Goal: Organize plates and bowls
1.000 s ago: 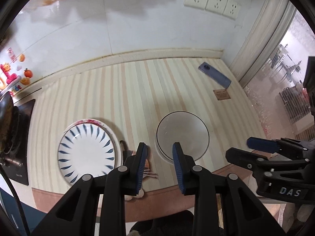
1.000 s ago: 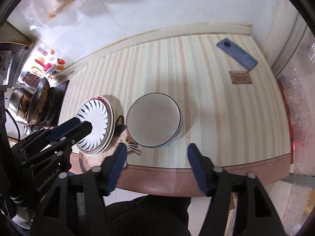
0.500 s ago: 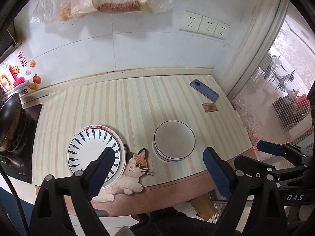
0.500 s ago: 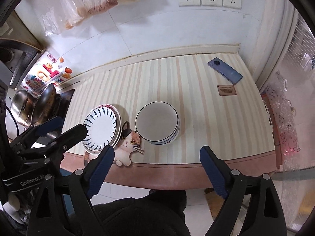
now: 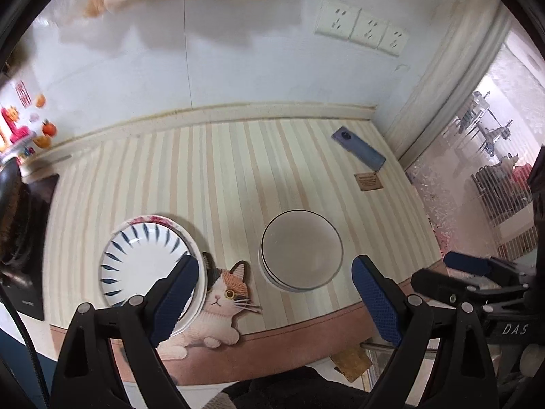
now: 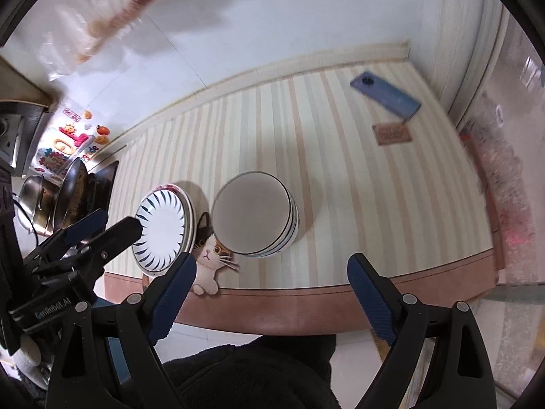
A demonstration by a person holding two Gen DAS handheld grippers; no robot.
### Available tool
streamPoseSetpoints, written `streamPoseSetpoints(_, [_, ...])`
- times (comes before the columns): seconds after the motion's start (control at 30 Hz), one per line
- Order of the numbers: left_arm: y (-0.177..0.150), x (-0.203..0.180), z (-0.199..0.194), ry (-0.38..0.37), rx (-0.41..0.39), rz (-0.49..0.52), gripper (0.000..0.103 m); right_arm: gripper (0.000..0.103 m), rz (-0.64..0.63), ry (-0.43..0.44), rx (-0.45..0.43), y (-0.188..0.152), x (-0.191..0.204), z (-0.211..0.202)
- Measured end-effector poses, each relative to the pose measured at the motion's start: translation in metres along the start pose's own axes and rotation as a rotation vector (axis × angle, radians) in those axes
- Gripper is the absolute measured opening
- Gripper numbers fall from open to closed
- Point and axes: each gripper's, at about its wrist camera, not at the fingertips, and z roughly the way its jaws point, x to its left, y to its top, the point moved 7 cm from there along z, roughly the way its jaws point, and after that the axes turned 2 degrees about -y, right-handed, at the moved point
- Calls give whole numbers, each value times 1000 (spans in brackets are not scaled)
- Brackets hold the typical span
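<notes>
A stack of white bowls with dark rims (image 5: pixel 301 250) (image 6: pixel 253 213) stands near the front edge of the striped counter. Left of it lies a stack of plates, the top one white with blue dashes (image 5: pixel 143 259) (image 6: pixel 163 230). My left gripper (image 5: pixel 274 289) hangs wide open above the counter's front edge, its fingers apart on either side of the bowls and plates, holding nothing. My right gripper (image 6: pixel 270 286) is also wide open and empty, in front of the counter edge. Each gripper shows at the side of the other's view.
A cat-shaped mat (image 5: pixel 218 303) (image 6: pixel 211 259) lies between plates and bowls at the edge. A blue phone (image 5: pixel 359 151) (image 6: pixel 385 95) and a small brown card (image 5: pixel 368 181) (image 6: pixel 391 133) lie at the back right. A stove with pans (image 6: pixel 61 197) stands to the left.
My left gripper opened wide from nearly shut a second ago, and my right opened further. Both pulled back, then moved closer to the counter again.
</notes>
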Motion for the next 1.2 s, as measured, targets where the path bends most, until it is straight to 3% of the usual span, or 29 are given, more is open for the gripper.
streamPoseSetpoints(0.3, [1,15,101,-34,198,-39,92,93,117,85,180,13,-37,117])
streamPoseSetpoints(0.53, [2,16,158,-77,301,-30,91,93,188,204,281,11,-44,178])
streamPoseSetpoints(0.7, [-3,20,190,-114,395,-43,74,93,208,296,343,8,-38,213])
streamPoseSetpoints(0.83, [-7,17,205,-179,453,-73,67,92,231,329,368,7,-34,232])
streamPoseSetpoints(0.87, [-9,17,208,-197,462,-84,67,87,250,344,376,6,-33,237])
streamPoseSetpoints(0.9, [-10,16,209,-209,472,-89,59,82,258,358,384,5,-32,241])
streamPoseSetpoints(0.93, [-12,15,212,-230,484,-99,47,68,264,363,387,5,-32,244])
streamPoseSetpoints(0.97, [-16,13,213,-240,498,-102,48,62,269,368,393,4,-31,248])
streamPoseSetpoints(1.2, [-15,20,209,-253,479,-154,44,61,300,388,377,3,-30,256])
